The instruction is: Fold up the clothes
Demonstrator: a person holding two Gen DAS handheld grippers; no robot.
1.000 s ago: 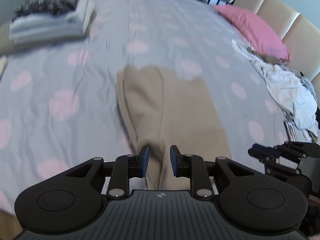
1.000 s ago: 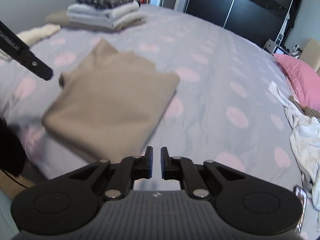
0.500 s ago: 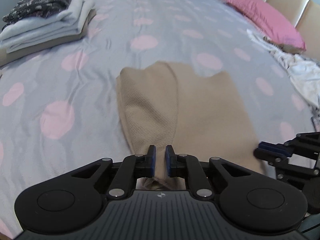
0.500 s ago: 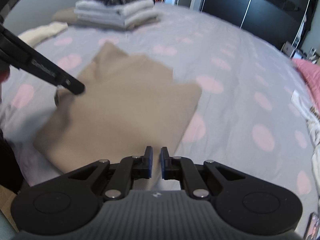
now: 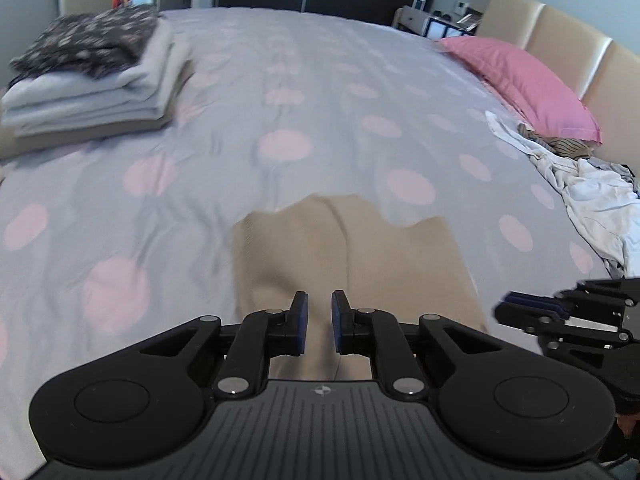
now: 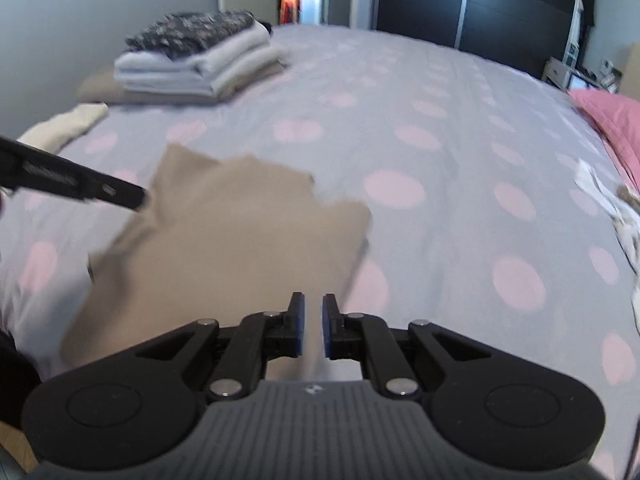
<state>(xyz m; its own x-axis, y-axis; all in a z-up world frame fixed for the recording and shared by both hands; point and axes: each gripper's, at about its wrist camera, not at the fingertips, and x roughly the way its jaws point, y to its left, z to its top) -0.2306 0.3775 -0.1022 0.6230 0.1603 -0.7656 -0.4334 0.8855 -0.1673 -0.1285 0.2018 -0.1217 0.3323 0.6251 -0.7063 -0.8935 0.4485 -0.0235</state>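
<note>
The tan garment (image 5: 352, 264) is lying folded near the bed's (image 5: 280, 92) near edge. Both claws — left claw (image 5: 318, 322), right claw (image 6: 312, 326) — are hovering over it, slightly apart, gripping nothing. A careless pinch catching one layer risks undoing the fold.

A folded tan garment (image 6: 224, 248) is being shown lying flat on a grey bedspread (image 6: 440, 128) with pink dots. The right claw (image 6: 313, 328) is being held just over the garment's near edge, its blue-padded jaws narrowly parted with nothing between them. The left claw (image 6: 120, 195) is being seen reaching in over the garment's left side. A stack of folded clothes (image 6: 200, 60) is being seen far back.
</note>
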